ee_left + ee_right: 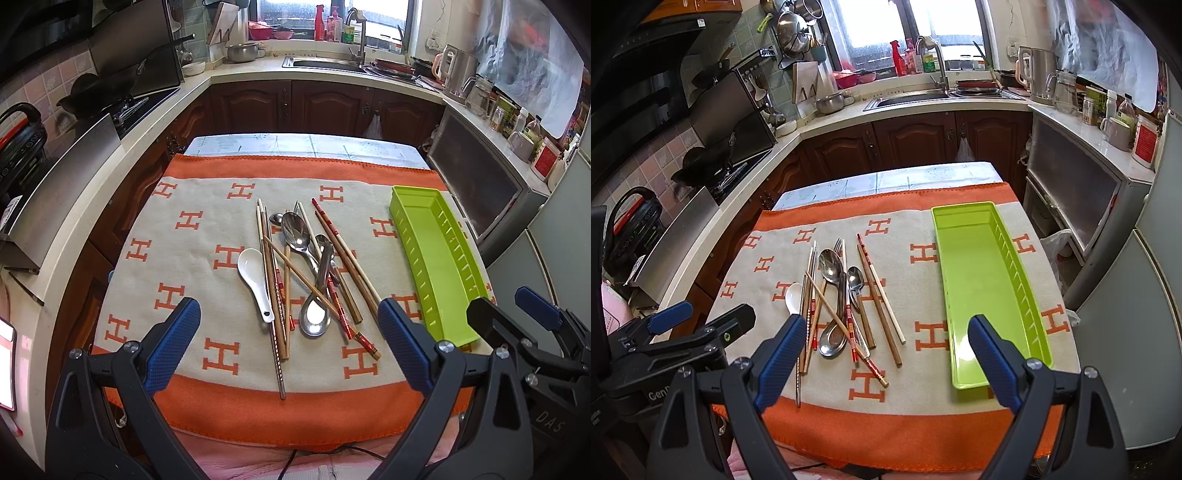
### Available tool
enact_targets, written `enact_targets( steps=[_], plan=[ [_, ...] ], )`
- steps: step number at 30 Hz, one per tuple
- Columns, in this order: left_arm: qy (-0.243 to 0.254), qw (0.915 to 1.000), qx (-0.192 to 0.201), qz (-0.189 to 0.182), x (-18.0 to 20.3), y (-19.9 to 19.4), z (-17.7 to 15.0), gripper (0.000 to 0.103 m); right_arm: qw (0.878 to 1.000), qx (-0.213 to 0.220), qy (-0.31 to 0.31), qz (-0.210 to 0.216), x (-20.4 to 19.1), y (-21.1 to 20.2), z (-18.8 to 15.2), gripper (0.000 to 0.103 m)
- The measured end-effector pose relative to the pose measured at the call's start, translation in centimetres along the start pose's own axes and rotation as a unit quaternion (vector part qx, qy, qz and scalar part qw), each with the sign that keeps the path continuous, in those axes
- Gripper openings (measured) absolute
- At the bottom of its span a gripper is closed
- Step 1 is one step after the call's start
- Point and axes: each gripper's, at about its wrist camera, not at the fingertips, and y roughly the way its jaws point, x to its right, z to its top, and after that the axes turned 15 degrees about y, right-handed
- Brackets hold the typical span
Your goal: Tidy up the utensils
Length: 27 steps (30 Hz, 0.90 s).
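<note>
Hovering over the near edge of the orange-bordered blanket (192,236), the left gripper (288,336) has jaws wide and empty; the utensil pile (306,273) of chopsticks, metal spoons and a white ceramic spoon (253,277) lies mid-blanket, the green tray (436,258) along its right edge. Right wrist view: right gripper (886,350) jaws wide, empty, above the near edge between pile and tray.

Glossy metal spoons (295,230) are gleaming beside matt wooden chopsticks (341,258) on woolly cloth (177,266); the green tray (975,288) is looking smooth plastic.
</note>
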Motion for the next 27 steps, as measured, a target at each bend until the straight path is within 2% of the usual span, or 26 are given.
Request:
enact_targets(
  steps=[27],
  plan=[
    [0.009, 0.9999, -0.001, 0.015, -0.33, -0.16, -0.16, 0.096, 1.0, 0.0, -0.002, -0.001, 0.0, 0.14, -0.05, 0.088]
  ],
)
